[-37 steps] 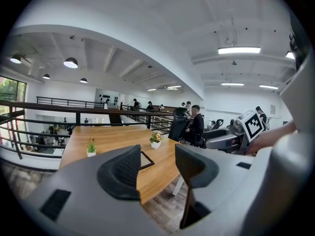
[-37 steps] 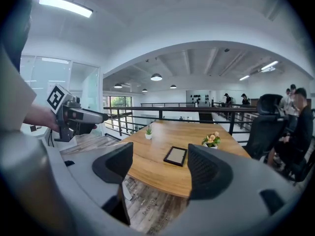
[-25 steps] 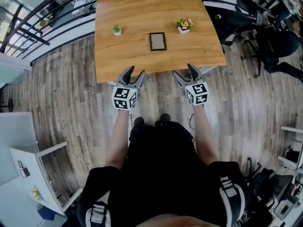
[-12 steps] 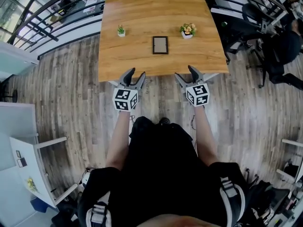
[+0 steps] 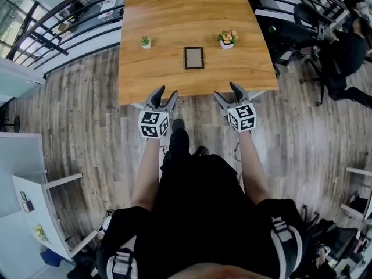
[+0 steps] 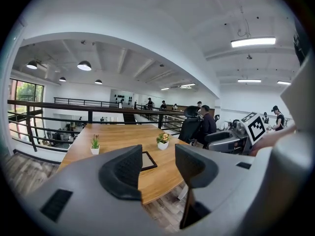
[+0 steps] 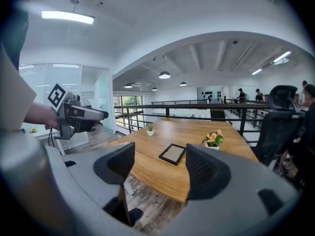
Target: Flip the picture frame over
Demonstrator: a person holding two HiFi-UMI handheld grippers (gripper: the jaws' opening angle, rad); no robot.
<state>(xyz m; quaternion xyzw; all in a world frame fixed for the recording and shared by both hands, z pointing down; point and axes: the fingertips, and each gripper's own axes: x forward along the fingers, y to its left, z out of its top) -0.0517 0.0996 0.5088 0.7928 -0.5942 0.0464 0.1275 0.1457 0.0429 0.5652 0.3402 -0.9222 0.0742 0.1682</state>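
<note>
A small dark picture frame (image 5: 194,57) lies flat near the middle of the wooden table (image 5: 174,16); it also shows in the left gripper view, frame (image 6: 147,160), and in the right gripper view, frame (image 7: 173,153). My left gripper (image 5: 164,96) hovers at the table's near edge, left of the frame, jaws apart and empty. My right gripper (image 5: 226,92) hangs at the same edge to the right, also open and empty. Both are well short of the frame.
A small green plant (image 5: 145,40) in a white pot stands left of the frame, a flower pot (image 5: 226,38) right of it. Black railings (image 5: 58,28) run to the left. Office chairs (image 5: 302,22) and a seated person stand at the right. My foot (image 5: 178,125) is on the plank floor.
The view has shifted a little as I step toward the table; one foot has come forward. Both grippers stay at the near edge, still open.
</note>
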